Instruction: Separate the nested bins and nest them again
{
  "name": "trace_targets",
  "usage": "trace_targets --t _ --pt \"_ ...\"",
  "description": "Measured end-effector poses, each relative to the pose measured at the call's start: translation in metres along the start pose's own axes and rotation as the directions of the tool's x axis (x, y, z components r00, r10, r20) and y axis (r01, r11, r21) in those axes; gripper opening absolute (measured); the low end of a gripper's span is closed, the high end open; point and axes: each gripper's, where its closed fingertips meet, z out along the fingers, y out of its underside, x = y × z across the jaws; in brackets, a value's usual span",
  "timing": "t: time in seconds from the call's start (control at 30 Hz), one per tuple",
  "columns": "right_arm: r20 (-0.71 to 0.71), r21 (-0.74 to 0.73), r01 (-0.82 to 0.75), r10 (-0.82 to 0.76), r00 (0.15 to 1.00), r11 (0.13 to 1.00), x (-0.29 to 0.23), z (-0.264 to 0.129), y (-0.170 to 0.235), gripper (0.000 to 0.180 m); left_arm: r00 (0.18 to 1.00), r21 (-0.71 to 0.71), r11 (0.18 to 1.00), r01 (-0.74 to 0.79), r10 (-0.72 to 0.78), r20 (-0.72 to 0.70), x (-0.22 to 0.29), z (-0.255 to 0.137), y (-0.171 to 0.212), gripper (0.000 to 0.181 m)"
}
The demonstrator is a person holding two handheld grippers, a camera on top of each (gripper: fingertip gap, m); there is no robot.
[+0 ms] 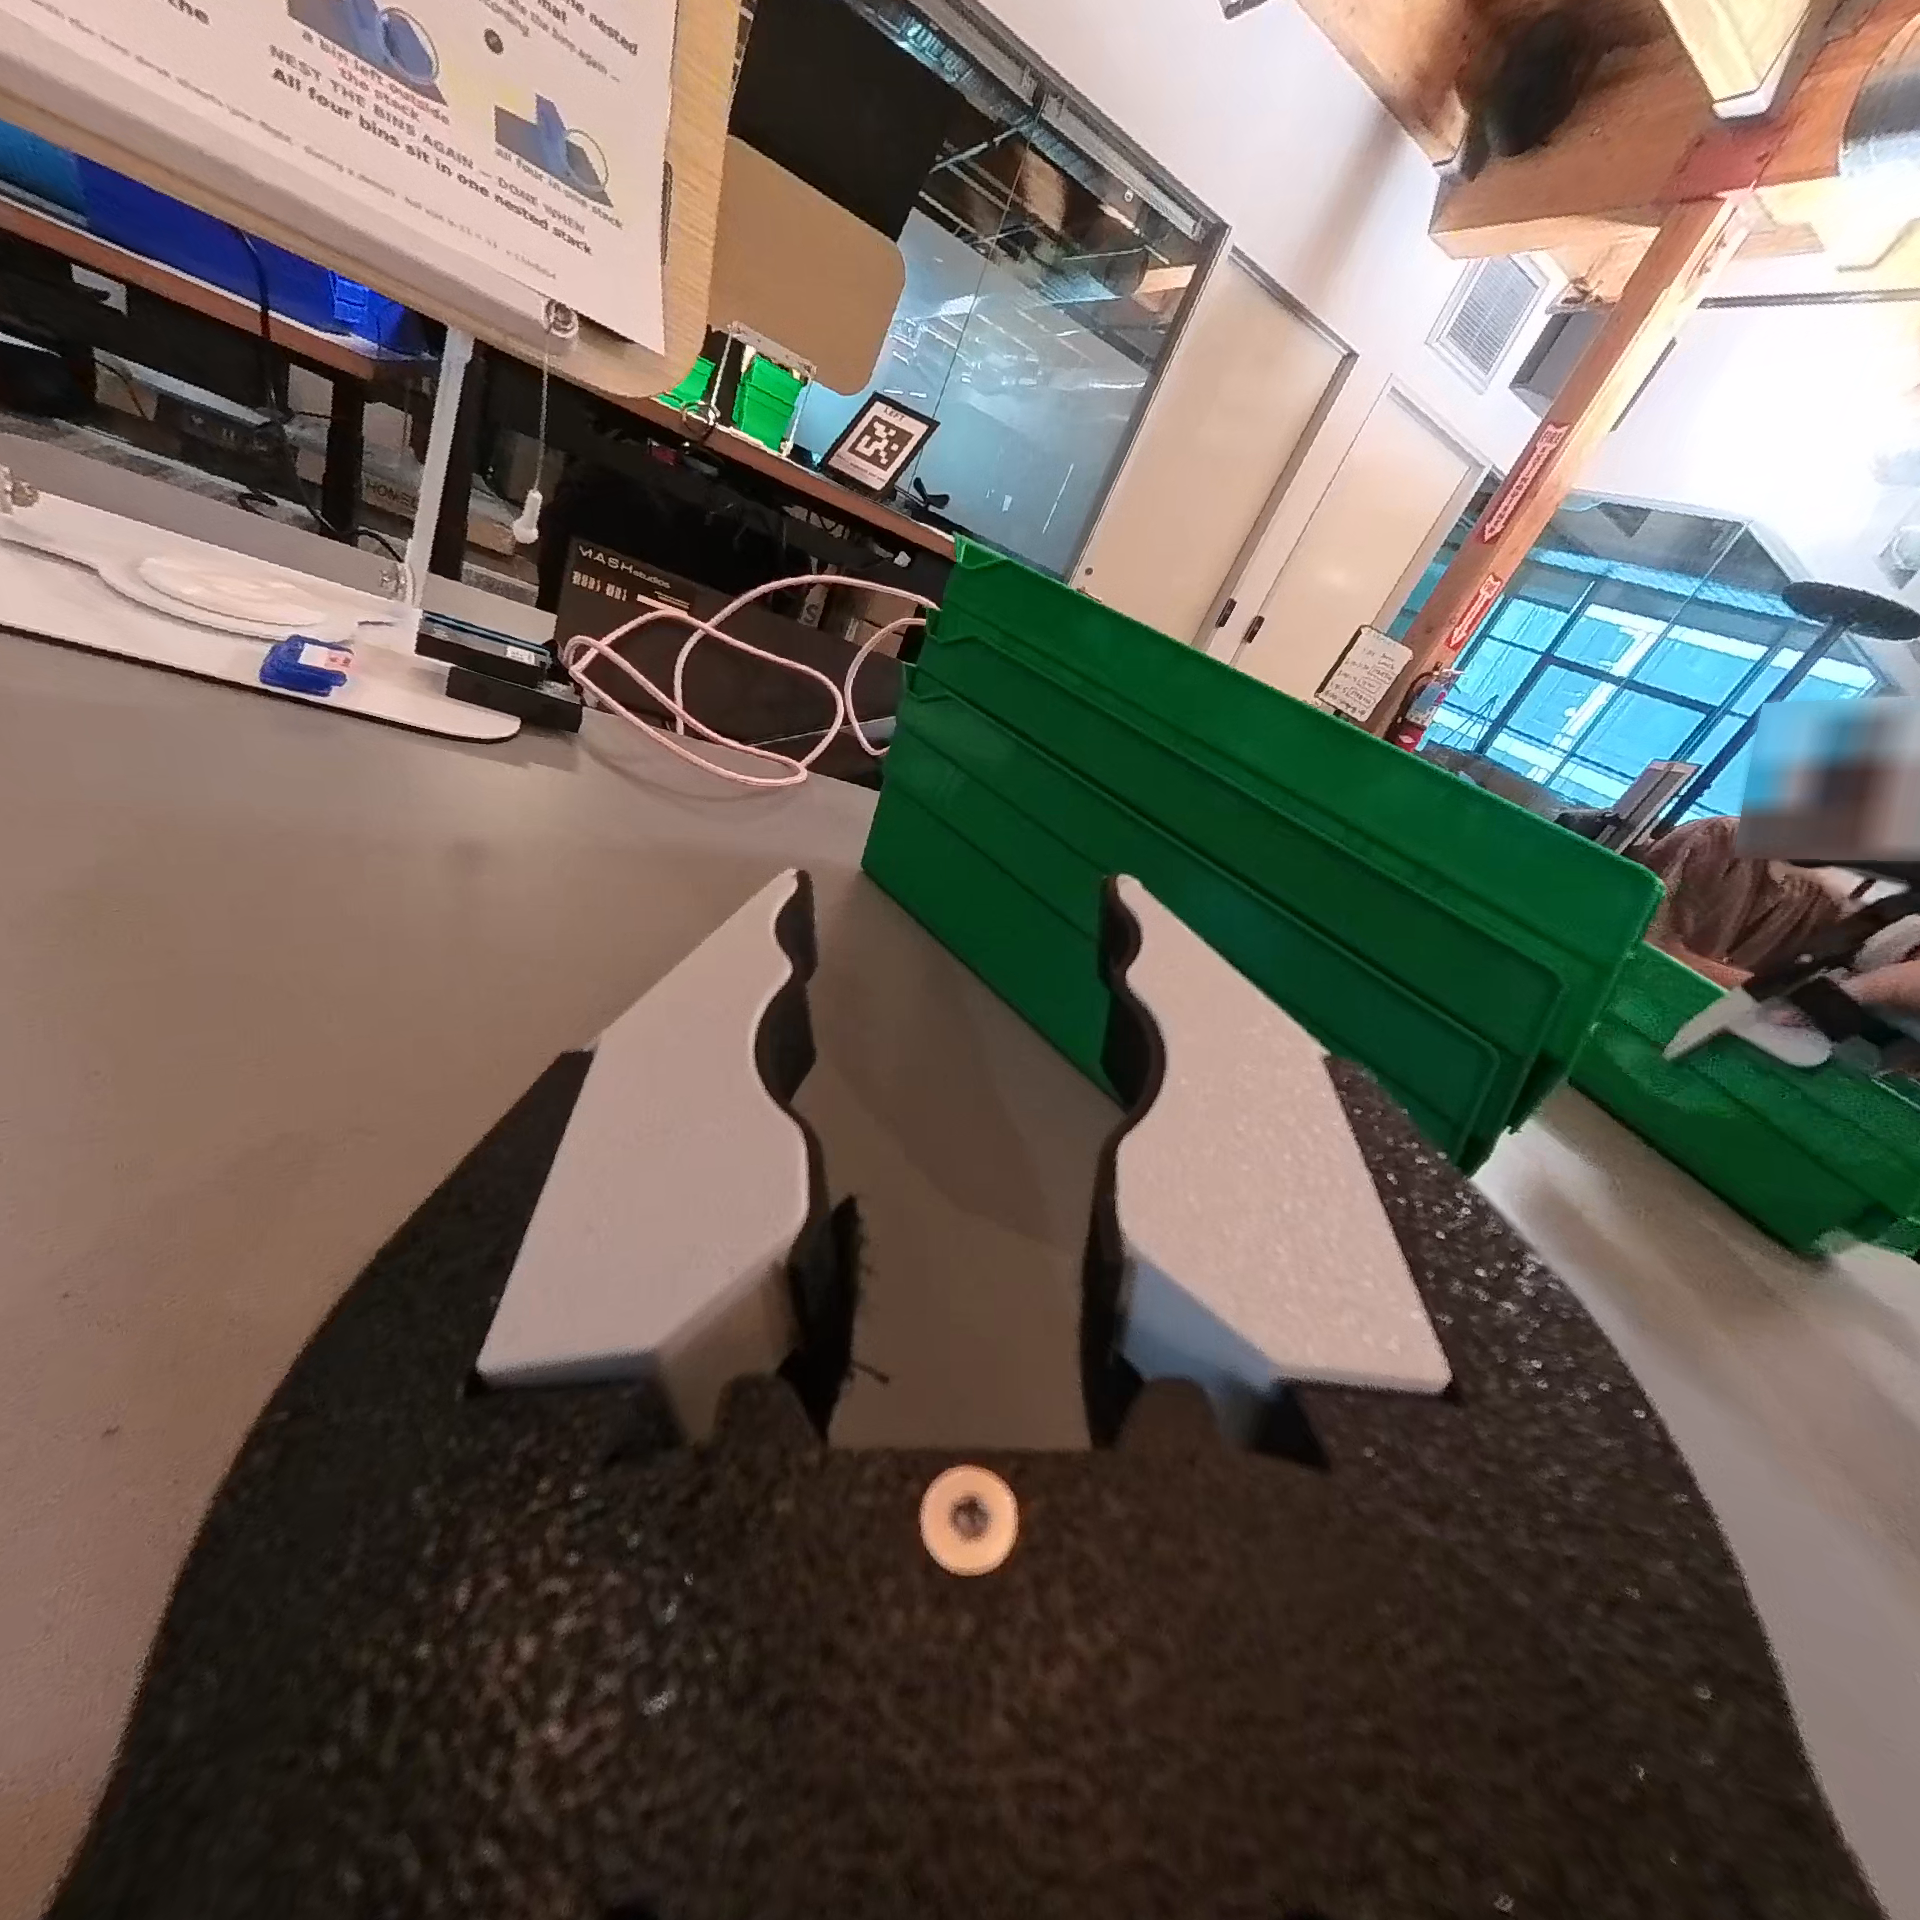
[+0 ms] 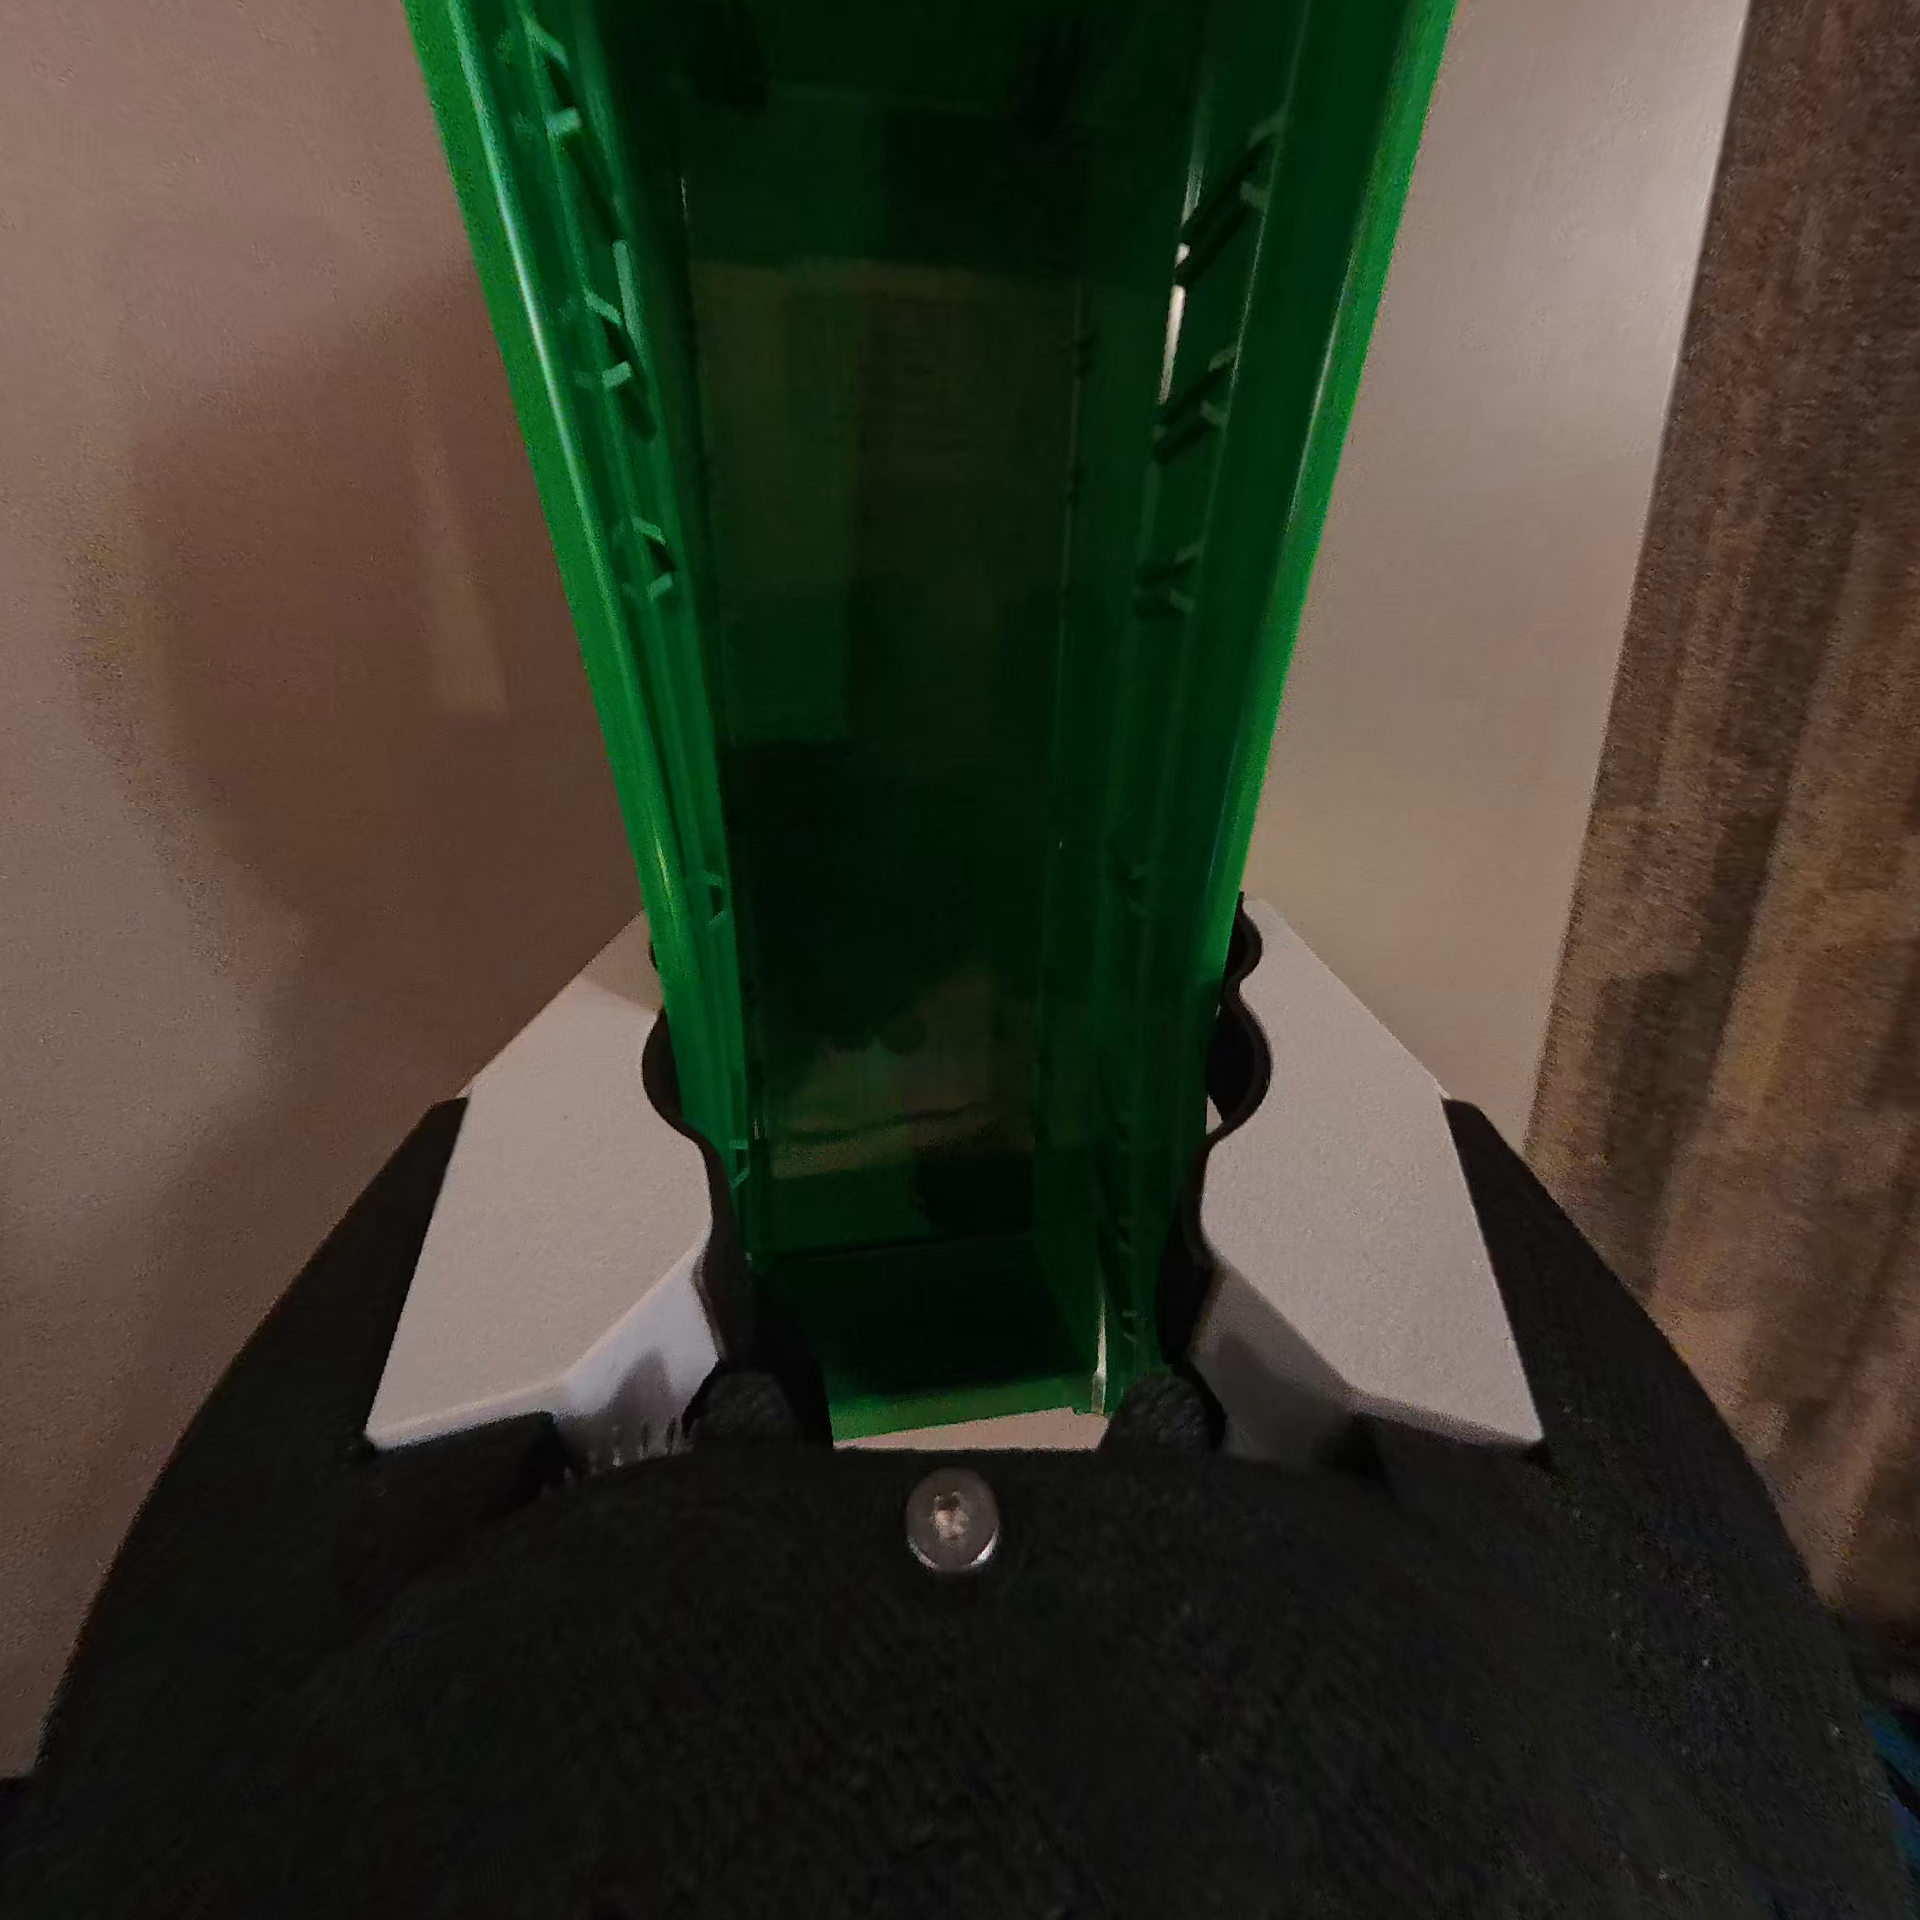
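Left gripper (image 1: 954,904): fingers spread apart, nothing between them, only bare grey table (image 1: 312,935) showing in the gap. It sits low over the table, fingertips just short of the near end of a stack of nested green bins (image 1: 1195,831) that stands on the table; three stepped rims are countable on that stack.

Right gripper (image 2: 951,935): fingers closed against the two long side walls of a single green bin (image 2: 894,623), black pads pressed to the ribbed outer faces. The bin's open interior faces the camera and its body runs straight away from the fingers. Table surface lies behind it.

In the left wrist view, this held bin (image 1: 1714,1122) lies beside the far end of the stack, with the right gripper's pale fingertip (image 1: 1704,1029) over it.

Further off: pink cable (image 1: 717,686) looped at the table's far edge.
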Motion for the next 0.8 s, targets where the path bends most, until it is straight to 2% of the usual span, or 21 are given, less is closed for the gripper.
trace_targets --t 0.13,0.27,0.4,0.5,0.63,0.8 --pt "0.101 0.109 -0.013 0.002 0.995 0.994 -0.031 -0.042 -0.022 0.098 1.000 0.007 1.000 0.019 -0.019 -0.005 -0.001 -0.001 -0.001 0.052" --pt "0.128 0.205 0.072 -0.100 0.987 0.976 -0.086 -0.107 -0.044 0.100 0.999 0.013 0.999 0.040 -0.040 -0.012 -0.001 -0.001 -0.002 0.051" --pt "0.218 0.310 0.149 -0.223 0.950 0.939 -0.183 -0.172 -0.062 0.105 0.996 0.027 0.996 0.084 -0.083 -0.031 0.000 -0.004 -0.002 0.051" --pt "0.318 0.348 0.188 -0.304 0.898 0.918 -0.269 -0.207 -0.064 0.105 0.994 0.036 0.994 0.106 -0.105 -0.040 0.000 -0.004 -0.004 0.050" --pt "0.346 0.350 0.286 -0.407 0.845 0.892 -0.371 -0.232 -0.058 0.106 0.988 0.047 0.989 0.138 -0.135 -0.071 0.003 -0.004 -0.006 0.050" --pt "0.291 0.224 0.374 -0.428 0.856 0.900 -0.459 -0.215 -0.046 0.108 0.987 0.059 0.987 0.147 -0.142 -0.079 0.003 -0.005 -0.009 0.050"
